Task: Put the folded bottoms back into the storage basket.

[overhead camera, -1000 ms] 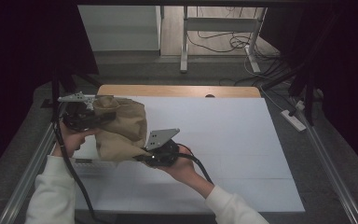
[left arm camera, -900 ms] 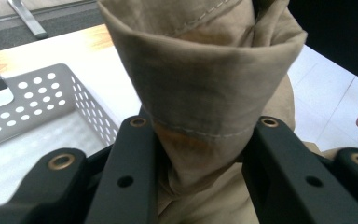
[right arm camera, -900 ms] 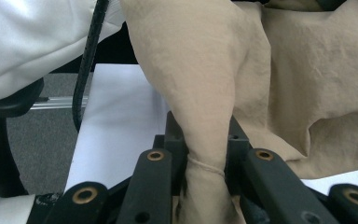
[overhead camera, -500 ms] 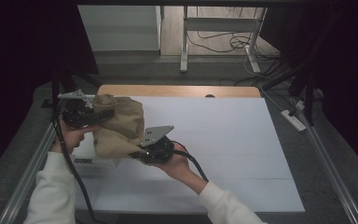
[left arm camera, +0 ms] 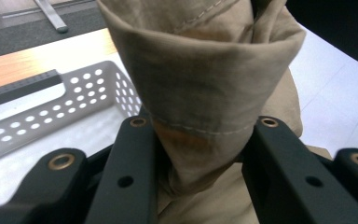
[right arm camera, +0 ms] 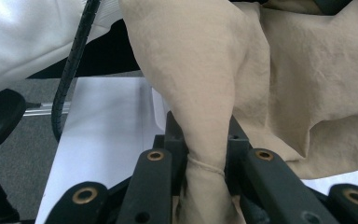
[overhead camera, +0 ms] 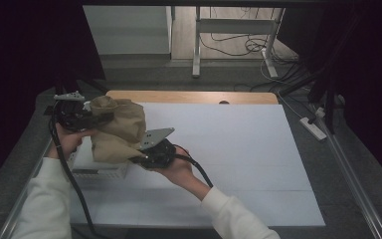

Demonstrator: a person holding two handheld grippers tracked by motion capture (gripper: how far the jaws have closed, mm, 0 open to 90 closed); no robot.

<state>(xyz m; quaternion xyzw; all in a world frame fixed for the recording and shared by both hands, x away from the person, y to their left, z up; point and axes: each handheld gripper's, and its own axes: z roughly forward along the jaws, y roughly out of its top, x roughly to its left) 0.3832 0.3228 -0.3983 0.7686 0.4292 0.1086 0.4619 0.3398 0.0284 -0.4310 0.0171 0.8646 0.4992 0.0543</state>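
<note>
Both hands have carried the bunched tan cotton garment [overhead camera: 117, 132] leftward since a second ago; it now hangs over the white perforated plastic basket [overhead camera: 99, 169] at the counter's [overhead camera: 238, 149] left edge. Left gripper [overhead camera: 97, 119]: fingers clamped tight on a stitched hem fold, seen close in the left gripper view [left arm camera: 200, 93]. Right gripper [overhead camera: 138, 155]: fingers pinched shut on a narrow twisted tail of the same cloth [right arm camera: 205, 140].

Progress, by my reading: garment gathered and lifted, nearly over the basket; lowering in and letting go remain.

Around: basket rim with dark handle [left arm camera: 18, 88] just beside the cloth; black cable [overhead camera: 69, 174] trailing near the sleeve [overhead camera: 45, 204]. Loose folds could drape over the rim.
</note>
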